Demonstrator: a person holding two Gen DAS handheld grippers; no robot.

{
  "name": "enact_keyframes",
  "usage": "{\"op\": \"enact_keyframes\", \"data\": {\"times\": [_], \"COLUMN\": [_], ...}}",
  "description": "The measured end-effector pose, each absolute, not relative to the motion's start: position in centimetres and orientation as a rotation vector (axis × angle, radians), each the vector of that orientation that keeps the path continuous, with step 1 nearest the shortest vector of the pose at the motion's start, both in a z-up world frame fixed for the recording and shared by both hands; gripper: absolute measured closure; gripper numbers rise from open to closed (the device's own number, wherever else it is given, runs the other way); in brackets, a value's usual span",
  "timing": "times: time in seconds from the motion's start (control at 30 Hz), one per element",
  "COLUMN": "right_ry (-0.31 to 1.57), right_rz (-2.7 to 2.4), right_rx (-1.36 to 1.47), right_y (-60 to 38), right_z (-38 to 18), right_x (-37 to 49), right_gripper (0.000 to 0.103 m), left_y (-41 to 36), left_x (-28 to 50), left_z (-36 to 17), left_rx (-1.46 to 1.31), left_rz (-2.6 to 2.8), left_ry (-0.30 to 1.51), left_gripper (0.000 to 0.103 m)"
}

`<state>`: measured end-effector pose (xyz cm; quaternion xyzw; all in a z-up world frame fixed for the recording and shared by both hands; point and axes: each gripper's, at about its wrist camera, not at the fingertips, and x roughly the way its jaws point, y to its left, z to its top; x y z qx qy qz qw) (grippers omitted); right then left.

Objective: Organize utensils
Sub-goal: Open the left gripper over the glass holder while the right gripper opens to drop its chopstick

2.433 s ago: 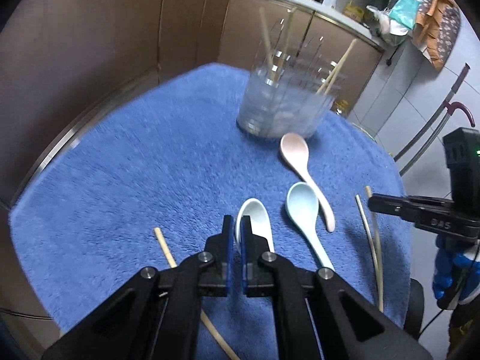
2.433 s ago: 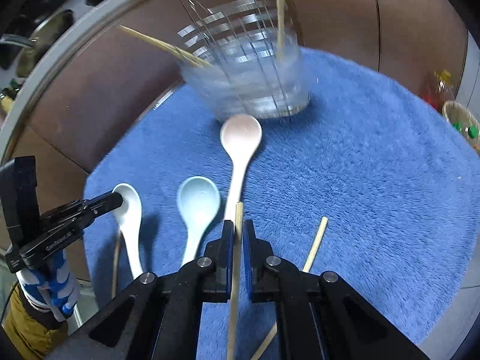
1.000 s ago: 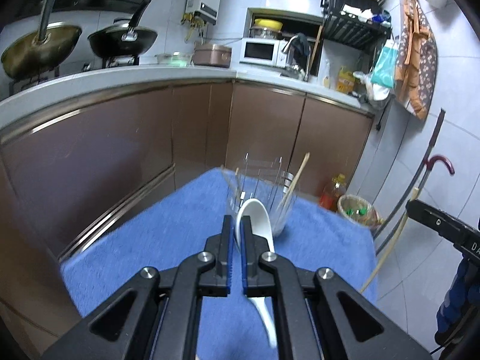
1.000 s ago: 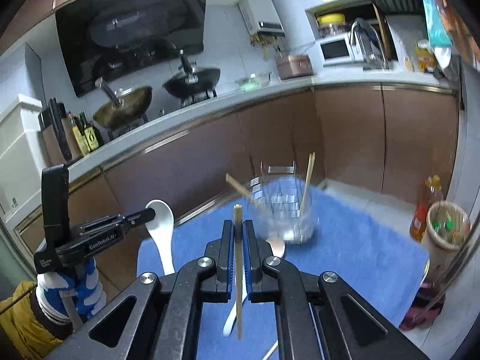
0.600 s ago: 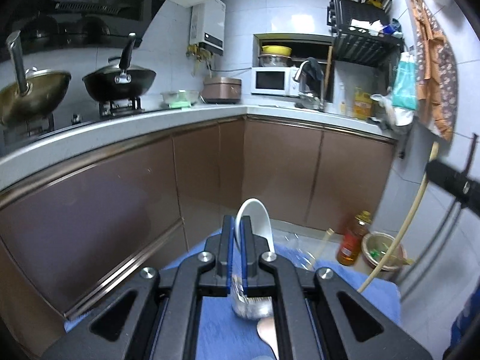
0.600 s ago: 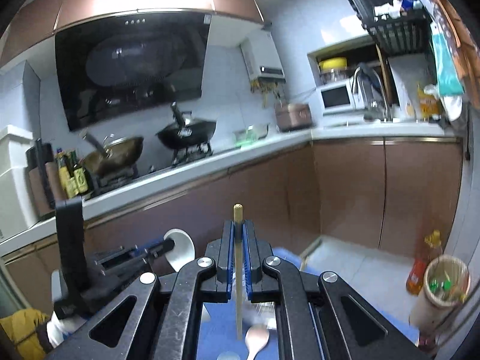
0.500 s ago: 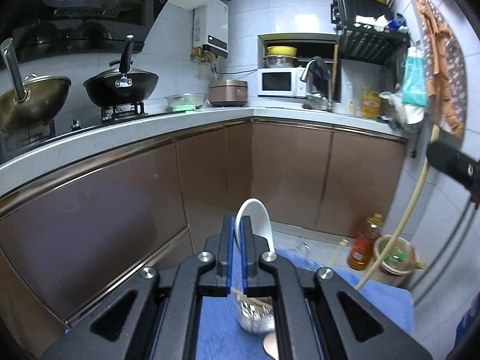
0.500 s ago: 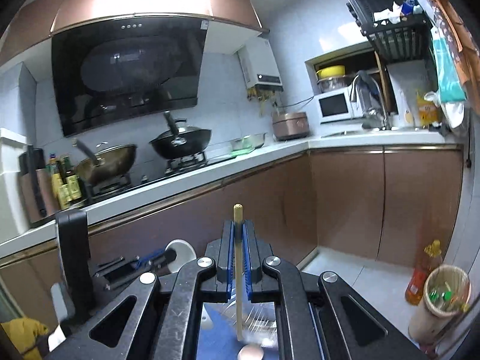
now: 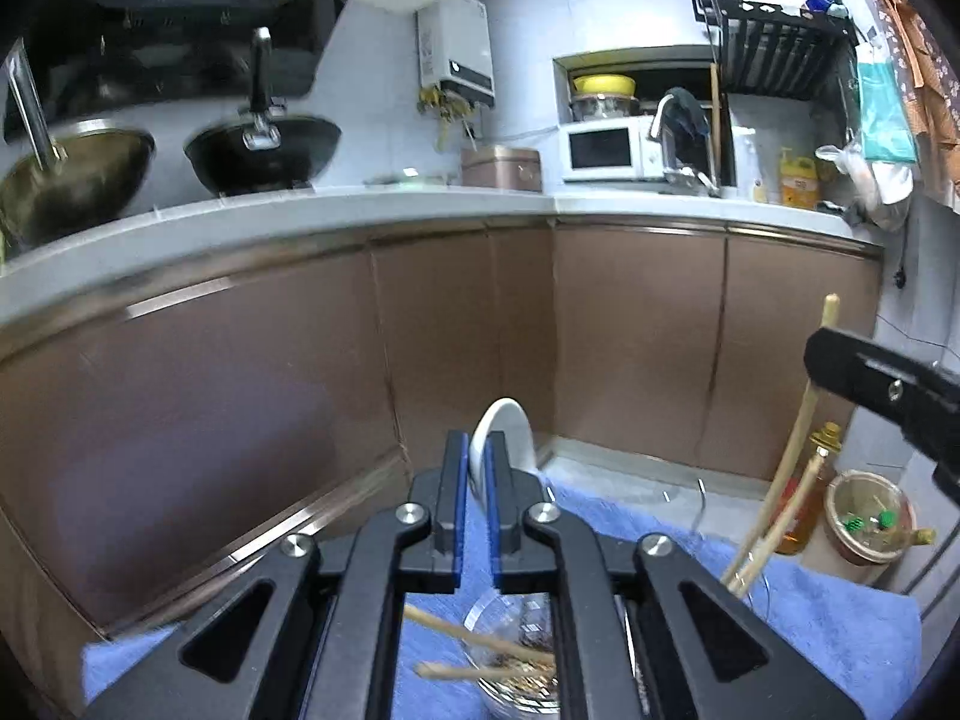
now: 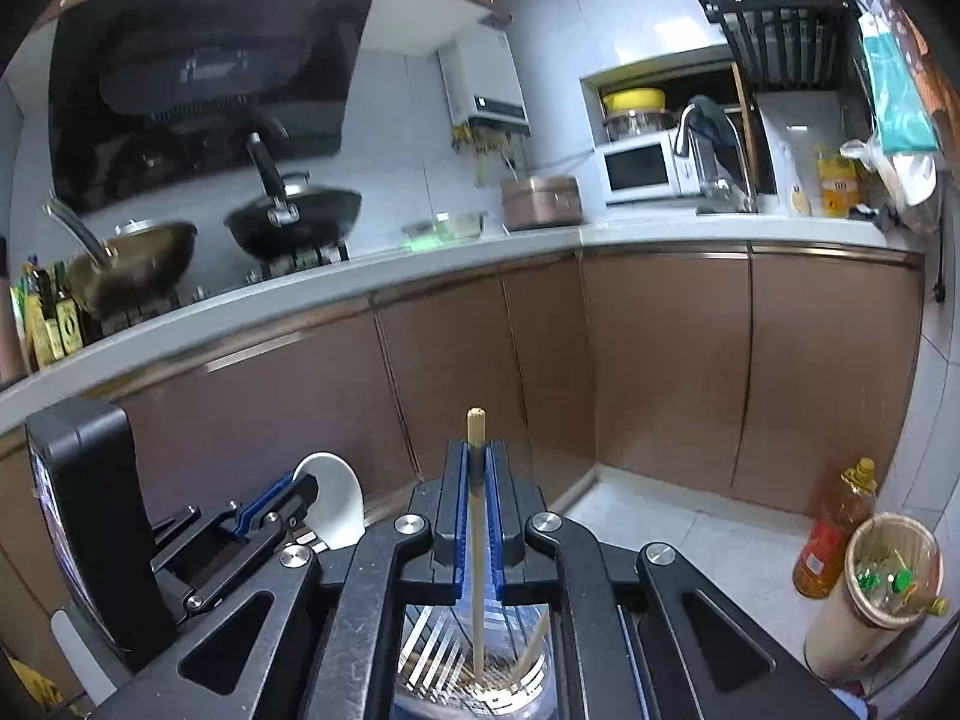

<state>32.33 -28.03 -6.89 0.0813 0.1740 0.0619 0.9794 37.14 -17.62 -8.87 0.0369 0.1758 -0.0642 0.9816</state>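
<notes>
My left gripper (image 9: 474, 450) has a white ceramic spoon (image 9: 510, 420) between its pads, bowl end up. Its jaws are opening, and the spoon still sits between them. Just below stands the clear glass holder (image 9: 522, 660) with several chopsticks in it, on the blue towel (image 9: 840, 612). My right gripper (image 10: 477, 462) is shut on a wooden chopstick (image 10: 476, 540) held upright. The chopstick's lower end reaches down into the glass holder (image 10: 480, 678). In the right wrist view, the left gripper (image 10: 300, 492) and its spoon (image 10: 336, 492) show at the lower left.
Brown kitchen cabinets (image 9: 630, 348) and a white counter (image 9: 360, 210) rise behind the towel-covered table. An oil bottle (image 10: 840, 534) and a waste bin (image 10: 882, 588) stand on the floor to the right. Woks (image 10: 294, 222) sit on the stove.
Both grippers lifted their utensils off the towel and carried them over the glass holder. The chopstick's lower end has gone down into the holder. The spoon now hangs just above it.
</notes>
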Motion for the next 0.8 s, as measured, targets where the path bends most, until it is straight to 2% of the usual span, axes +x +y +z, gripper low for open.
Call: {"op": "enact_keyframes", "data": {"times": [0.13, 0.23, 0.27, 0.47, 0.67, 0.8], "right_ry": [0.376, 0.377, 0.377, 0.358, 0.325, 0.309], "right_rz": [0.116, 0.111, 0.106, 0.096, 0.096, 0.088], "right_rx": [0.172, 0.180, 0.178, 0.193, 0.221, 0.221], "right_y": [-28.5, -28.8, -28.9, -29.3, -30.0, -29.9], "right_z": [-7.6, -7.3, -7.1, -5.3, -3.1, -2.2], "right_x": [31.7, 30.8, 30.5, 27.5, 22.6, 18.8], "right_gripper": [0.094, 0.084, 0.083, 0.077, 0.062, 0.046], "left_y": [-16.9, -16.1, -15.9, -13.3, -9.4, -6.5], "left_x": [36.5, 35.4, 34.9, 31.6, 27.7, 24.7], "left_z": [-9.8, -9.1, -8.7, -6.0, -3.0, -1.7], "left_rx": [0.036, 0.004, 0.004, -0.014, -0.062, -0.084], "left_rz": [-0.172, -0.201, -0.203, -0.203, -0.236, -0.232], "left_ry": [0.388, 0.374, 0.368, 0.328, 0.320, 0.334], "left_gripper": [0.093, 0.076, 0.074, 0.073, 0.070, 0.068]}}
